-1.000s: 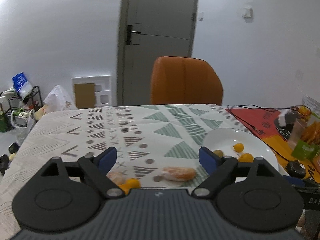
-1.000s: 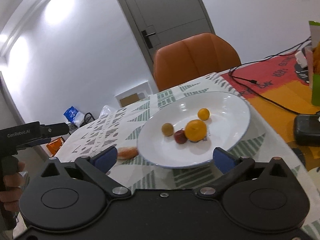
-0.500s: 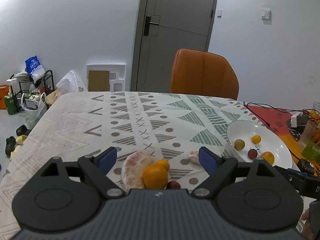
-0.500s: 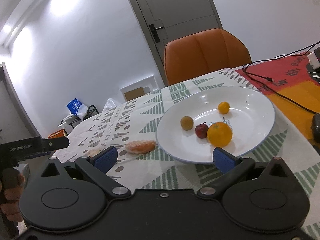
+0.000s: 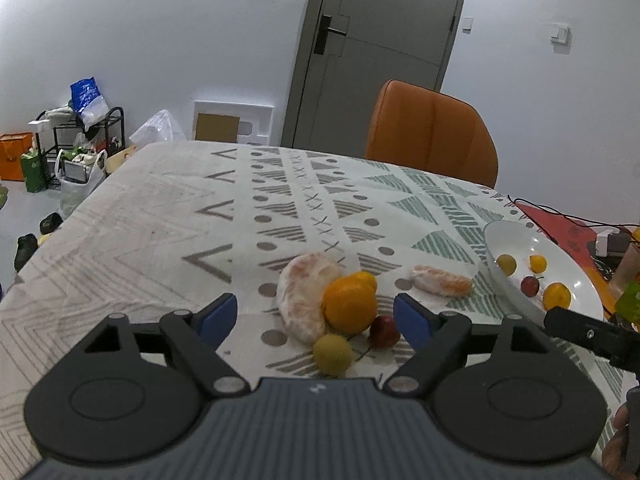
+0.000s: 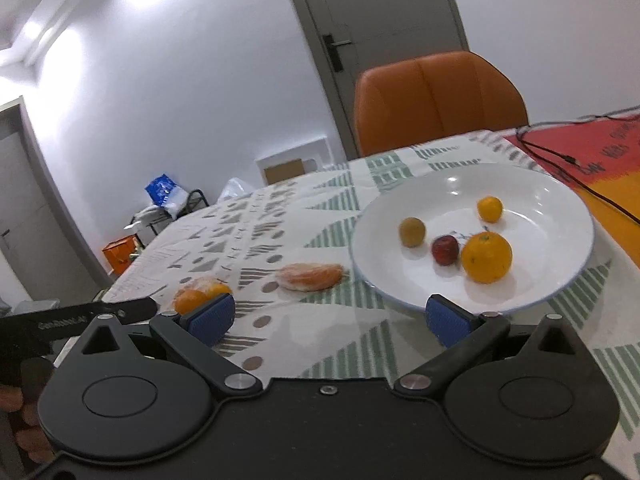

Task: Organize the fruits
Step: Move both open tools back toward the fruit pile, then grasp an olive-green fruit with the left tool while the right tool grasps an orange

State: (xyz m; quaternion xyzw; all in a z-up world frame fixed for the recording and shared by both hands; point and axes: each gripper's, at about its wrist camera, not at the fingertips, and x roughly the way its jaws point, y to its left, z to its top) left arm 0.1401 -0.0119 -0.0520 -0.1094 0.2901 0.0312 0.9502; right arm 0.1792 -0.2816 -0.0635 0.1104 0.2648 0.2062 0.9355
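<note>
The left tool [image 5: 316, 317] is spread wide and empty. The round orange fruit [image 5: 349, 303] sits on the counter [image 5: 160, 216] right between its tips, far nearer than the empty, wide-open right tool [image 6: 328, 318] by the white round plate [image 6: 560, 280].

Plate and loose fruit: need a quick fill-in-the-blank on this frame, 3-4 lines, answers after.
1. The white plate holds ____ pieces of fruit.
2. The dark red fruit on the plate sits beside the large ____.
3. Behind the table stands an ____ chair.
4. The left gripper and right gripper both have their jaws ____.

Missing words: four; orange; orange; open
</note>
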